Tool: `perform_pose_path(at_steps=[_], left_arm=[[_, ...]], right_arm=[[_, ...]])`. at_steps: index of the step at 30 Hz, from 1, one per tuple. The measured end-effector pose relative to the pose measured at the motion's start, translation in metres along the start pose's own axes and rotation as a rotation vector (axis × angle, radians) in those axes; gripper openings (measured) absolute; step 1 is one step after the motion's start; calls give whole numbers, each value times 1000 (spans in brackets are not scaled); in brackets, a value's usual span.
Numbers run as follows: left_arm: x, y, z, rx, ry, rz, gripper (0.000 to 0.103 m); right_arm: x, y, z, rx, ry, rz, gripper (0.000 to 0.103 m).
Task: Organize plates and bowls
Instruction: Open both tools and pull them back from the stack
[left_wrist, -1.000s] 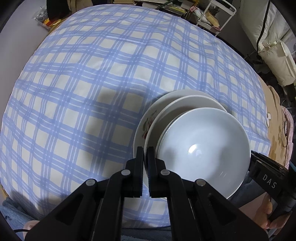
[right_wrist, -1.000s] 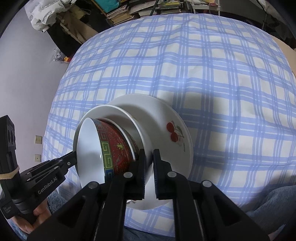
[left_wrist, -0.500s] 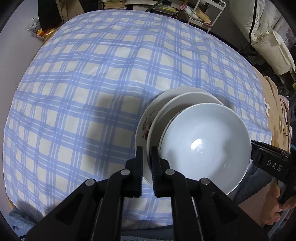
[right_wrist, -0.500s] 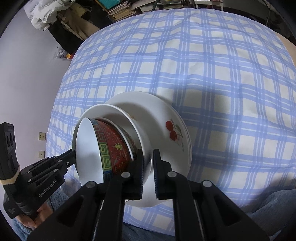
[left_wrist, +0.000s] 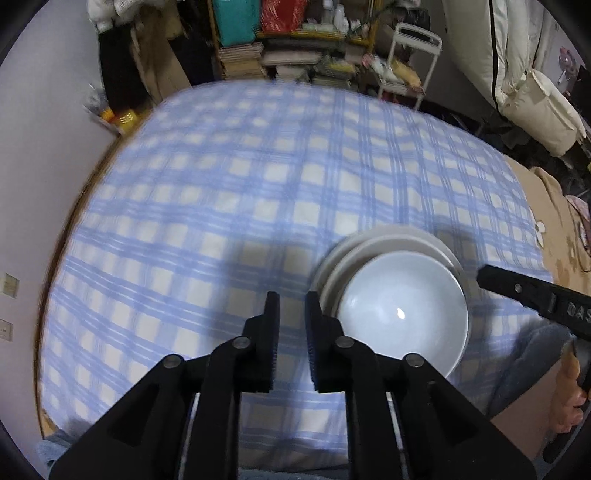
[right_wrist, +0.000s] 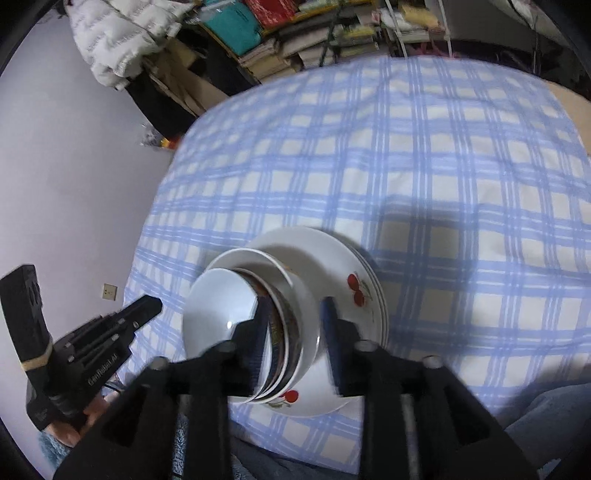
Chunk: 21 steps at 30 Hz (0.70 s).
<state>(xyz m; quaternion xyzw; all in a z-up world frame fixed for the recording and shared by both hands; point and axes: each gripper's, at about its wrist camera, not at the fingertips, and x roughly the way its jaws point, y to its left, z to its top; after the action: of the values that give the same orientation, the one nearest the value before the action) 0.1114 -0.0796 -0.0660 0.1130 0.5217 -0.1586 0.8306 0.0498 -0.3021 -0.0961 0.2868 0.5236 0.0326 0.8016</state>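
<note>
A stack sits on the blue-checked cloth near the front edge: a cherry-patterned plate (right_wrist: 354, 291) at the bottom, a white dish (right_wrist: 306, 295) on it, and a red-patterned bowl (right_wrist: 279, 328) with a white inside (left_wrist: 402, 317) on top. My left gripper (left_wrist: 291, 332) is open and empty, just left of the stack and clear of it. My right gripper (right_wrist: 293, 339) is open, its jaws on either side of the bowl and dish rims, holding nothing. Each gripper also shows in the other's view, the right one (left_wrist: 532, 295) and the left one (right_wrist: 92, 343).
The checked cloth (left_wrist: 258, 192) covers a bed-like surface. Shelves of books and clutter (left_wrist: 288, 48) stand behind it, with a white rack (left_wrist: 406, 62) at the back right. A grey wall (right_wrist: 55, 147) is at the left.
Both grippers have opened and let go of the dish rims. Both have pulled back and up from the stack, which stays on the cloth.
</note>
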Motion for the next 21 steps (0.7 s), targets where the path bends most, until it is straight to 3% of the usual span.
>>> perform_pose_path(at_steps=[2,5,7,9,15,18,21], left_arm=[[-15,1,-3,2,-60,37,24],[-39,5,-7,-1,-137,92,27],[-59,9,-13,-32,-182,109,31],[-76,13,-19,-40,-229,103,52],[-121,10,-47,8,-412,215,89],[-136,11,-60,3,-490,254,90],[-146,11,-72,-13,-558,270,90]], right_arm=[[-12,8,-5,-34,-56,-19,51],[-32,19,-10,-86,-143,-24,67],[-50,26,-15,-129,-220,-43,69],[-65,36,-23,-181,-308,-91,70],[-95,54,-38,-278,-476,-117,94],[-106,59,-45,-308,-540,-115,102],[-118,66,-59,-346,-613,-126,103]])
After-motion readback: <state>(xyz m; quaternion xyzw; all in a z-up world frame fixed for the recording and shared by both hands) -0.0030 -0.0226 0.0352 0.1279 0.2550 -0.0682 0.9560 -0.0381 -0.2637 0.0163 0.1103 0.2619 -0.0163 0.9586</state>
